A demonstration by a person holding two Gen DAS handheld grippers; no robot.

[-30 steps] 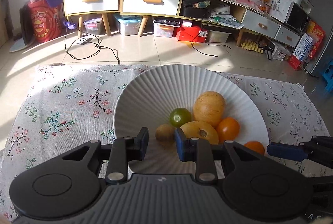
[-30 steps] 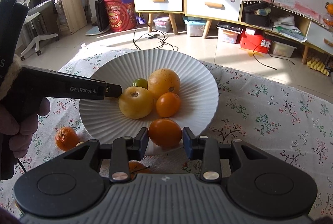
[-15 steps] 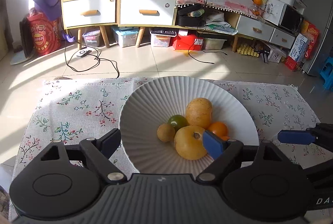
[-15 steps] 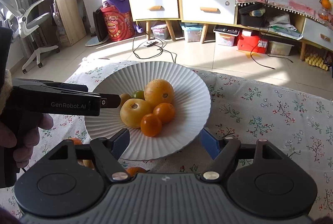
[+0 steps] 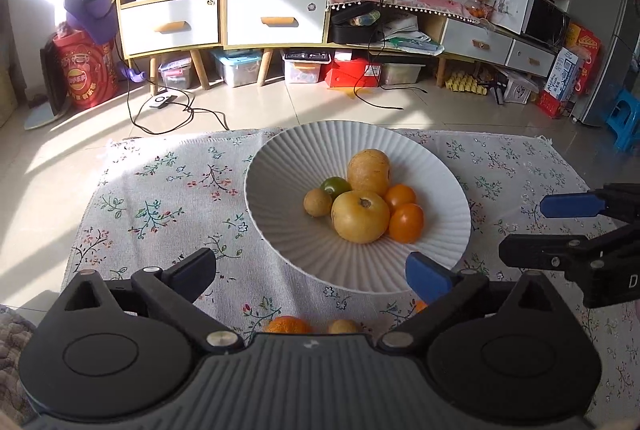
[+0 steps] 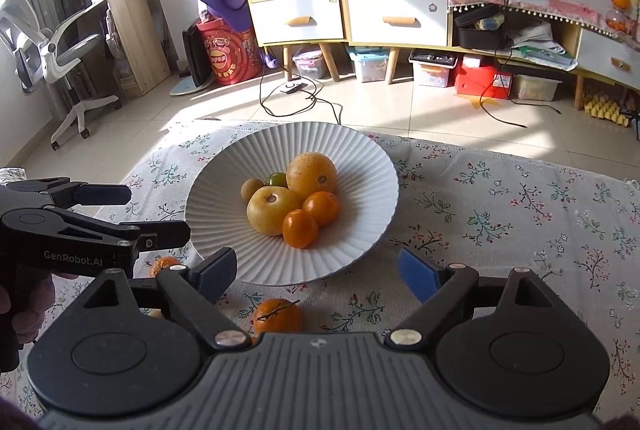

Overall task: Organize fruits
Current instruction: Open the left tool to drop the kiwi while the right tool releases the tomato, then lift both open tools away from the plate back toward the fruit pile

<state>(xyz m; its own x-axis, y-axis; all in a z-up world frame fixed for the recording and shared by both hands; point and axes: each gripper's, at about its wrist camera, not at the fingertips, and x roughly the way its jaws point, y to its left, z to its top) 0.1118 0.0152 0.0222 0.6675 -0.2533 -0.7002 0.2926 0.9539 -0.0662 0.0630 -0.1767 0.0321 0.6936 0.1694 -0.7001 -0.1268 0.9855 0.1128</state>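
Six fruits are sitting in the white bowl on the desk; a few small oranges are waiting just before it. Both the left tool and right tool have just been opening, nothing between them.

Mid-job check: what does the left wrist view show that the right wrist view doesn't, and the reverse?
Only the left wrist view: a small yellowish fruit on the cloth beside an orange, and a blue stool at far right.

Only the right wrist view: a white office chair, and the person's hand holding the left gripper.

Both: the white ribbed plate holding six fruits, the floral tablecloth, loose oranges near the plate, and both grippers wide open with nothing between the jaws, including the right gripper.
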